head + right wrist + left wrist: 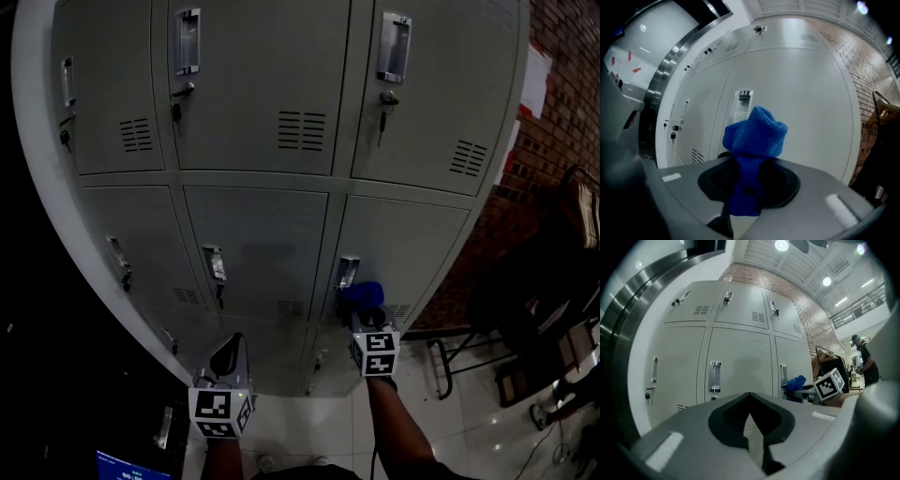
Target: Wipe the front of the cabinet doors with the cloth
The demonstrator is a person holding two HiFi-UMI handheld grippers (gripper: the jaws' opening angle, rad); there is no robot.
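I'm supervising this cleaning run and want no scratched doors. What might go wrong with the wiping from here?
1. The blue cloth is bunched in the right gripper. Only a tuft sticks out, so the hard jaws might scrape the door.
2. The recessed handle sits right behind the cloth and could snag it.
3. Keys hang from locks, and a sweep could knock them.

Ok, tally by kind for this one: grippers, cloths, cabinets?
Grippers: 2, the left gripper shut and empty, the right gripper shut on the cloth
Cloths: 1, blue
Cabinets: 1, the grey cabinet
Total: 4
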